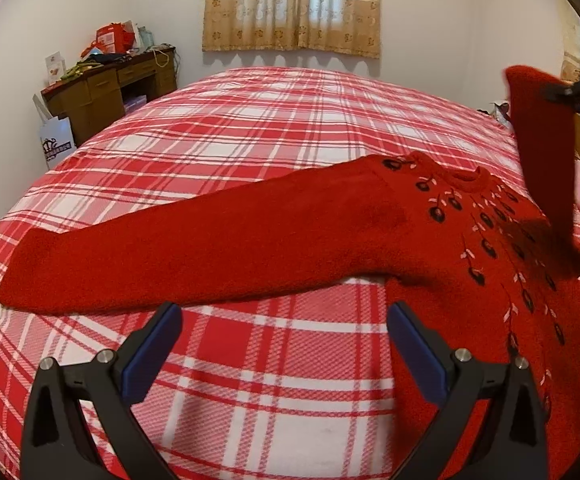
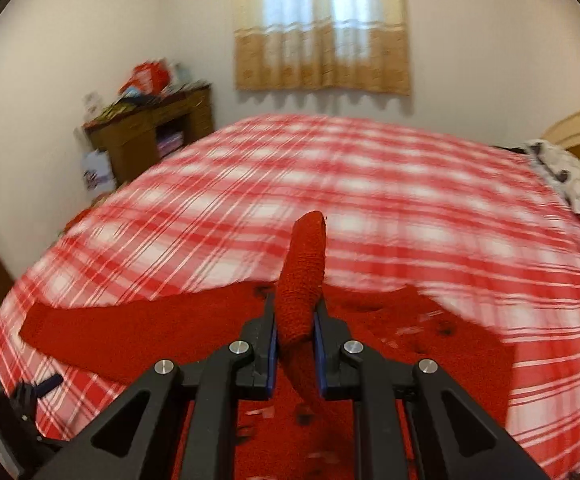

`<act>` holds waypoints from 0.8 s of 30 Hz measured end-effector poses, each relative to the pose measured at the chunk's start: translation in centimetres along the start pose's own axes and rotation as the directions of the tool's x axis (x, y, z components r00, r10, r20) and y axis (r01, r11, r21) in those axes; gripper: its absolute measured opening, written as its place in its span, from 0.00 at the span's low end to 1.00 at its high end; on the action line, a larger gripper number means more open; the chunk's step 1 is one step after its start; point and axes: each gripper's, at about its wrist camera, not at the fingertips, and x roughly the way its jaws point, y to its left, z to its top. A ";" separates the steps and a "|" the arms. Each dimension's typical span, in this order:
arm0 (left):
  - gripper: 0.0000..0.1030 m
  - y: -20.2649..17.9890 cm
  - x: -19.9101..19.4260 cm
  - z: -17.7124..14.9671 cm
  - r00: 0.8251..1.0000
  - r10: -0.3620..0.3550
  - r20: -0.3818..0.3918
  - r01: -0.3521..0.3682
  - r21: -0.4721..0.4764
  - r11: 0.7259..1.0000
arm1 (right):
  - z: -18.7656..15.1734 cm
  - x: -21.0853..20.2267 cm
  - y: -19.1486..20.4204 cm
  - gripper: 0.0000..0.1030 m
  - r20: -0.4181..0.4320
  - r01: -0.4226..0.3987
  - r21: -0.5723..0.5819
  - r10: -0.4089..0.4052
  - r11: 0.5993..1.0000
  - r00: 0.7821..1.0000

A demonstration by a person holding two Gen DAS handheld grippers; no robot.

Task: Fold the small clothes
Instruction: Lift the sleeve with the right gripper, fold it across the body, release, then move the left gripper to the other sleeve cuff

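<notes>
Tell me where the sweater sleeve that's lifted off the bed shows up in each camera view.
Left wrist view: the lifted sleeve hangs at the far right, pinched at its top by the right gripper, above the red sweater's patterned chest.
Right wrist view: the same sleeve stands at centre, clamped in the right gripper.
Shared landmark: the curtained window on the far wall.
</notes>
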 end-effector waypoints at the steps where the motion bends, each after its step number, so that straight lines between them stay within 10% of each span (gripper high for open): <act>1: 1.00 0.1 -0.1 0.0 1.000 0.007 0.002 -0.007 0.002 1.000 | -0.7 1.2 1.4 0.14 -0.022 -0.016 -0.018 0.016 1.000 1.000; 9: 1.00 2.7 -0.5 -0.4 0.997 0.076 -0.004 -0.076 -0.019 0.997 | -6.8 9.4 7.7 0.16 -0.204 -0.095 -0.105 0.072 0.990 0.976; 11: 1.00 3.4 -0.5 -0.6 0.996 0.089 -0.008 -0.089 -0.028 0.996 | -8.3 10.6 8.1 0.35 -0.276 -0.135 -0.097 0.103 0.986 0.956; 17: 1.00 4.6 -0.5 -0.7 0.994 0.110 -0.017 -0.111 -0.039 0.993 | -9.2 6.2 4.2 0.43 -0.241 -0.235 -0.061 0.215 0.970 0.947; 22: 1.00 4.3 -0.7 0.7 0.996 0.084 0.014 -0.083 -0.047 0.995 | -8.3 3.8 -5.3 0.51 -0.170 0.021 0.050 -0.012 0.999 0.985; 24: 1.00 2.8 -0.7 2.0 0.998 0.051 0.041 -0.050 -0.027 0.998 | -8.7 4.5 -9.1 0.51 -0.213 0.249 0.071 -0.229 0.966 0.950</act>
